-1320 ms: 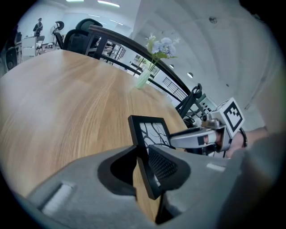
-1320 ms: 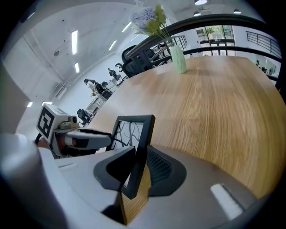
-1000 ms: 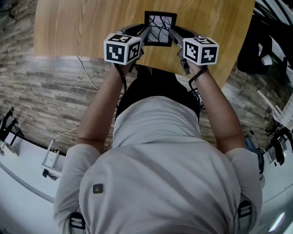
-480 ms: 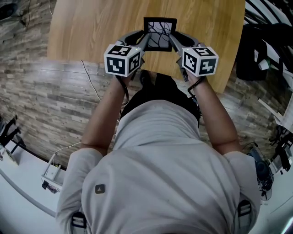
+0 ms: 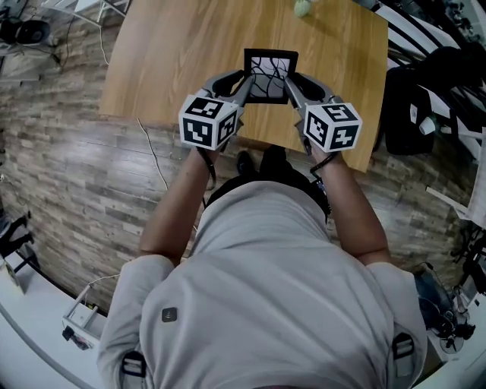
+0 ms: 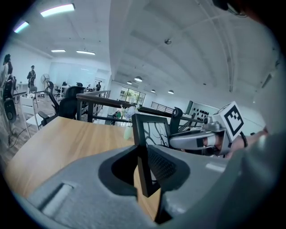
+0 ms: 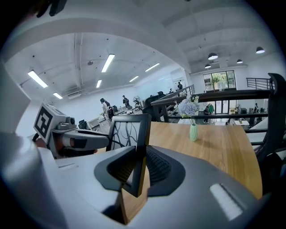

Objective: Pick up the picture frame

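Observation:
The picture frame (image 5: 269, 74) is black, with a white picture of dark branching lines. It hangs upright in the air above the wooden table (image 5: 175, 53), held by both side edges. My left gripper (image 5: 244, 82) is shut on its left edge and my right gripper (image 5: 290, 82) on its right edge. In the left gripper view the frame's edge (image 6: 142, 156) sits clamped between the ribbed pads of the left gripper (image 6: 143, 167), with the right gripper (image 6: 196, 141) beyond. In the right gripper view the frame (image 7: 129, 132) is pinched by the right gripper (image 7: 137, 167).
A small green vase with flowers (image 7: 192, 120) stands on the table behind the frame, at the top edge of the head view (image 5: 303, 7). Black chairs and bags (image 5: 410, 99) crowd the table's right side. A cable (image 5: 152, 152) lies on the plank floor.
Both grippers have risen together with the frame between them. The table has dropped away below and looks smaller in the head view, and the vase has come into view.

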Action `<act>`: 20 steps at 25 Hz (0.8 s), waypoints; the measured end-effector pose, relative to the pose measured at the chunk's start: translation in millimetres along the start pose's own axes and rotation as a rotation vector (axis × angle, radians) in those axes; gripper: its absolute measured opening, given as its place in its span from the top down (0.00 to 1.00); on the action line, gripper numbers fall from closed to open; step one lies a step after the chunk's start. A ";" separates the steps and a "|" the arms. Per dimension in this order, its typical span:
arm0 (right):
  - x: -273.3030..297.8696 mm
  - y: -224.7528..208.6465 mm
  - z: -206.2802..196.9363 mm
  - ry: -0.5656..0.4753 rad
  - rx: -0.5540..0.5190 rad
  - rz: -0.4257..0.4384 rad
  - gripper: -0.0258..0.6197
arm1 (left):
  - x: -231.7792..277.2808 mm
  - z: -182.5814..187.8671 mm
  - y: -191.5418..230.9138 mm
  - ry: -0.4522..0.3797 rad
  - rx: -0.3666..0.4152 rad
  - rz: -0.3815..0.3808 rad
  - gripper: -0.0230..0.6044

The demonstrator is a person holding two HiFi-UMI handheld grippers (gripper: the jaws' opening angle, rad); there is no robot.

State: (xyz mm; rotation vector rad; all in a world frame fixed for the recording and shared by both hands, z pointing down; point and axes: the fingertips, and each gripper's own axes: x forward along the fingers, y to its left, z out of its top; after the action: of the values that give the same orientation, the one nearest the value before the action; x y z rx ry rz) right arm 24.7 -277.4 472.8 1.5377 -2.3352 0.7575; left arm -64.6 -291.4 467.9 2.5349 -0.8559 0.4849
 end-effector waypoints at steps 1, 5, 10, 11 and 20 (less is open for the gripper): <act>-5.8 5.8 3.9 -0.017 -0.010 -0.003 0.83 | -6.9 3.9 -3.1 -0.014 0.010 -0.001 0.85; -19.4 23.6 28.0 -0.081 -0.052 -0.012 0.83 | -25.9 25.9 -5.6 -0.069 0.044 -0.006 0.85; -32.5 41.3 48.6 -0.131 -0.073 -0.019 0.83 | -45.2 44.5 -8.5 -0.110 0.070 -0.011 0.85; -35.6 46.2 51.1 -0.140 -0.077 -0.019 0.83 | -50.6 46.8 -9.4 -0.118 0.075 -0.013 0.85; -61.4 69.5 52.5 -0.173 -0.073 -0.034 0.83 | -79.8 50.4 -26.2 -0.152 0.091 -0.037 0.85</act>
State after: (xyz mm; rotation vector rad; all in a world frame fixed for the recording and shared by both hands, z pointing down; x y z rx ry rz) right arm -8.7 -236.5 380.2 1.6671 -2.4213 0.5445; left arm -98.3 -258.2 382.1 2.6944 -0.8560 0.3294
